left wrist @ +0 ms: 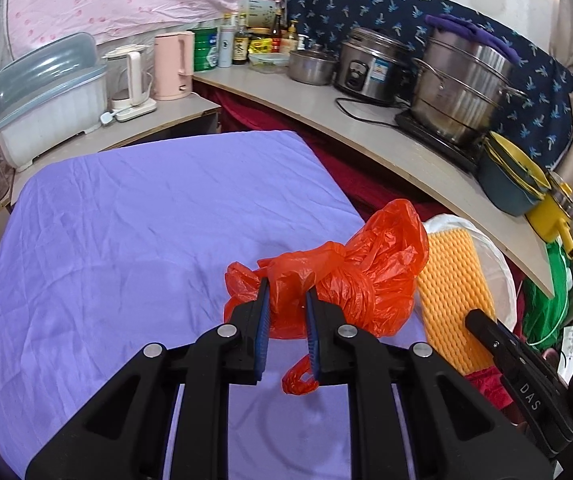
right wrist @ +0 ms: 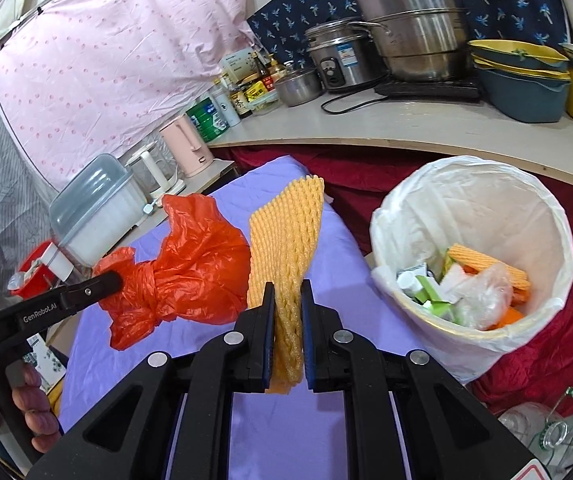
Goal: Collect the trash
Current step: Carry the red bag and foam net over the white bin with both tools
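**Two pieces of trash held above the purple cloth**

Our left gripper (left wrist: 286, 292) pinches the red plastic bag (left wrist: 350, 276); our right gripper (right wrist: 288, 286) clamps the yellow foam fruit net (right wrist: 286, 236). Open purple cloth (left wrist: 126, 240) stretches leftward. Just right, past its edge, stands the lined trash bin (right wrist: 482, 196), half full. Beyond, the counter (right wrist: 406, 128) overhangs with steamer pot (right wrist: 418, 20).

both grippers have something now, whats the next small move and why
Probably carry the right gripper, shut on the yellow foam net, rightward over the white-lined bin and open it there. The bin stands open just right of the net. The left gripper can follow with the orange plastic bag.
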